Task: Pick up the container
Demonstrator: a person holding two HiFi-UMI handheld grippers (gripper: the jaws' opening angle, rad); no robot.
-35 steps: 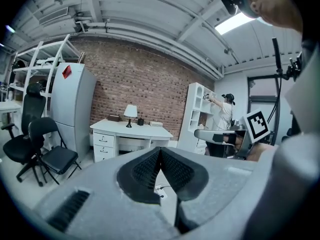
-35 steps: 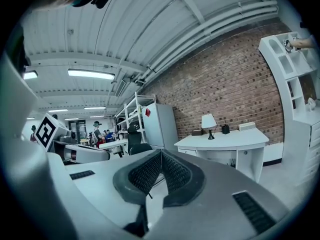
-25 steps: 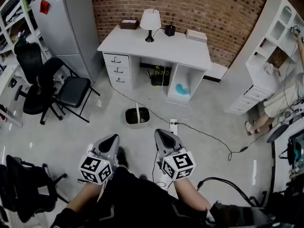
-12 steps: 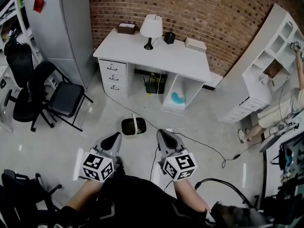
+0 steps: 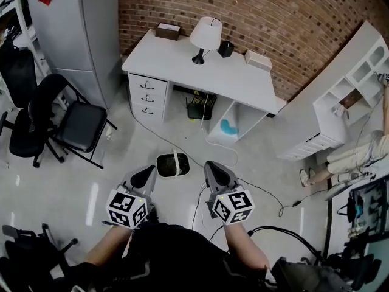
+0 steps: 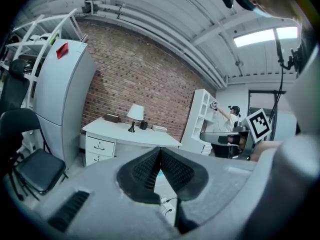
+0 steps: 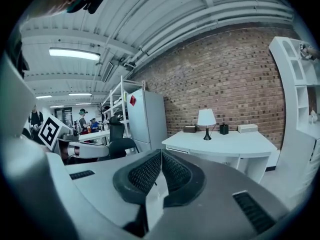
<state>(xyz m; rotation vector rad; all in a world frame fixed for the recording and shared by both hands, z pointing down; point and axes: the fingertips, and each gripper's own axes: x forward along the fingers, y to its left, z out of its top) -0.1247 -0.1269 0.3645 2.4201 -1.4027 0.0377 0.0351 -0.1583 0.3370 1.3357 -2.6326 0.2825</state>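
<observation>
A dark oval container (image 5: pixel 173 164) with a white handle across its top stands on the floor in front of the white desk (image 5: pixel 182 66). A small black cup (image 5: pixel 226 48) stands on the desk beside the lamp (image 5: pixel 205 35). In the head view my left gripper (image 5: pixel 144 177) and right gripper (image 5: pixel 216 173) are held side by side just this side of the floor container, one on either flank of it and above it. Both are shut and empty. The left gripper (image 6: pixel 160 153) and right gripper (image 7: pixel 161 155) views look over closed pads toward the desk (image 7: pixel 225 144).
A grey refrigerator (image 5: pixel 79 29) and black chairs (image 5: pixel 79 123) stand at the left. White shelving (image 5: pixel 340 108) and a person (image 5: pixel 352 160) are at the right. Cables (image 5: pixel 261 190) trail across the floor. A brown box (image 5: pixel 166 31) and a white box (image 5: pixel 259 59) lie on the desk.
The view has shifted: the floor container now lies lower in the frame, between the two gripper tips. Both grippers keep their pose and stay shut.
</observation>
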